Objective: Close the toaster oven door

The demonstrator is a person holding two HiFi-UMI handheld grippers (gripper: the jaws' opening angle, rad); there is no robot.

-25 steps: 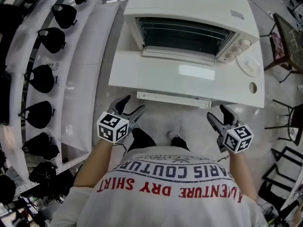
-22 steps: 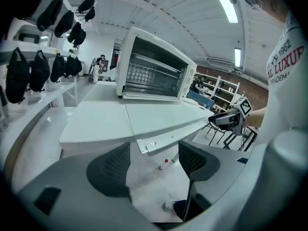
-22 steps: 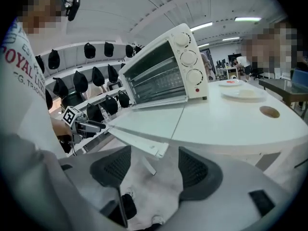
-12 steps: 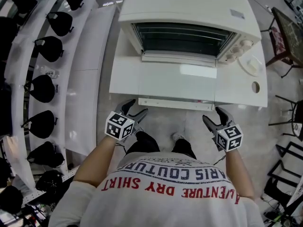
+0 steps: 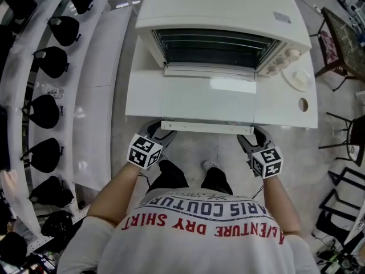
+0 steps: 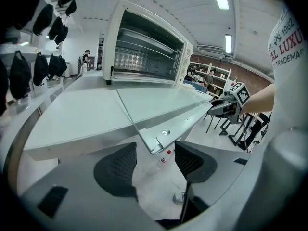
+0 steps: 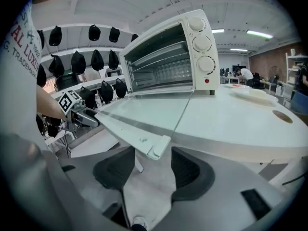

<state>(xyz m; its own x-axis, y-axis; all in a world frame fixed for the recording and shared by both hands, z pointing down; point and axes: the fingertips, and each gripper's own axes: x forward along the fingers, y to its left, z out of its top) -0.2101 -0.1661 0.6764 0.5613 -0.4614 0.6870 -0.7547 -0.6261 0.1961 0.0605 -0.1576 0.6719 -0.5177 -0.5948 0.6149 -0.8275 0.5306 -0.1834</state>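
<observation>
White toaster oven (image 5: 222,16) at the back of a glossy white worktop (image 5: 296,104), glass door (image 5: 208,104) dropped flat, handle edge (image 5: 206,127) jutting over pale floor (image 5: 191,150). Left gripper (image 5: 161,132) and right gripper (image 5: 254,137) at its two corners, fingers (image 6: 118,170) spread, just narrowed a little, pinching nothing. Black caps (image 5: 43,110) on curved racks (image 5: 17,67) to the left

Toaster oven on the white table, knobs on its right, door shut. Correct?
No: the door is open, folded down flat, as the head view shows. The toaster oven is on the white table, knobs on its right.
</observation>
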